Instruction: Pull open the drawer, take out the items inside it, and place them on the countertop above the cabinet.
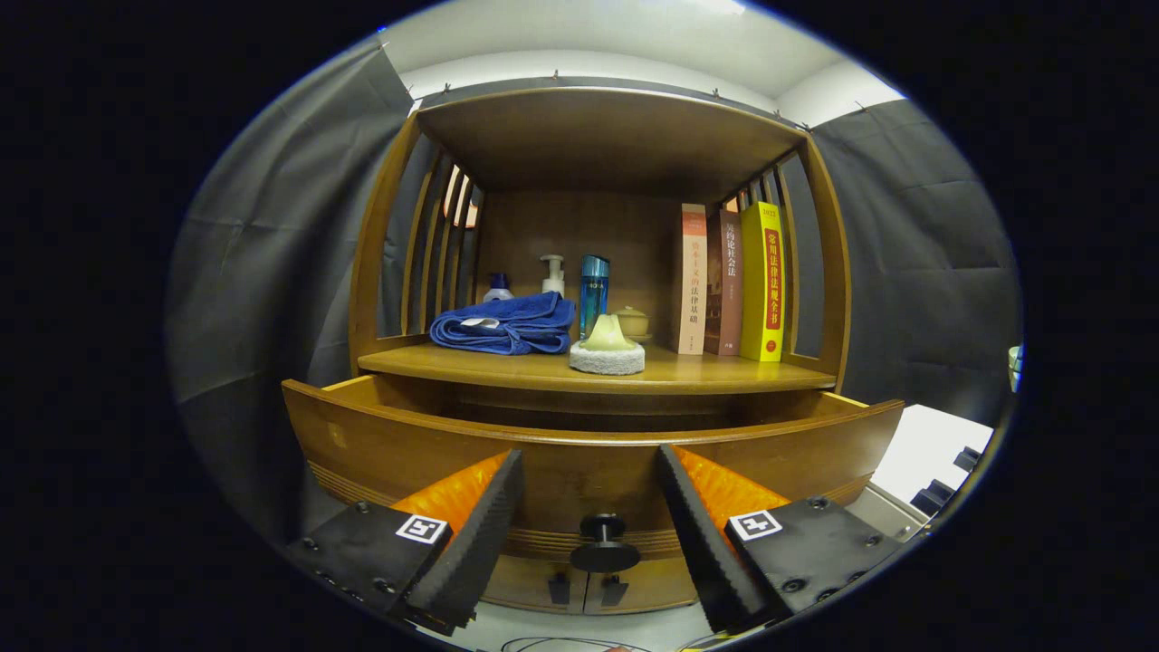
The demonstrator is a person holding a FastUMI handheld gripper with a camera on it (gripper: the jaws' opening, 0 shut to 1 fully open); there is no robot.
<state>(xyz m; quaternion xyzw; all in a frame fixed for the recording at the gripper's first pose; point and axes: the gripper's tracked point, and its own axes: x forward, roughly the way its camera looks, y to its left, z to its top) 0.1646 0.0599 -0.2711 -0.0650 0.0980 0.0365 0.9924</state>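
Gripper view faces a glossy wooden cabinet (598,145) against dark cloth walls. Its drawer (589,453) stands pulled out below the countertop (706,373), round knob (604,543) between the gripper (589,552) fingers, which are spread wide, gripping nothing. On the countertop: folded blue towel (505,324), bottles, upright books (733,282).

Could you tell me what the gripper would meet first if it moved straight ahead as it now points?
Probably the drawer knob, sitting between the open gripper fingers, then the drawer front; depth is uncertain.
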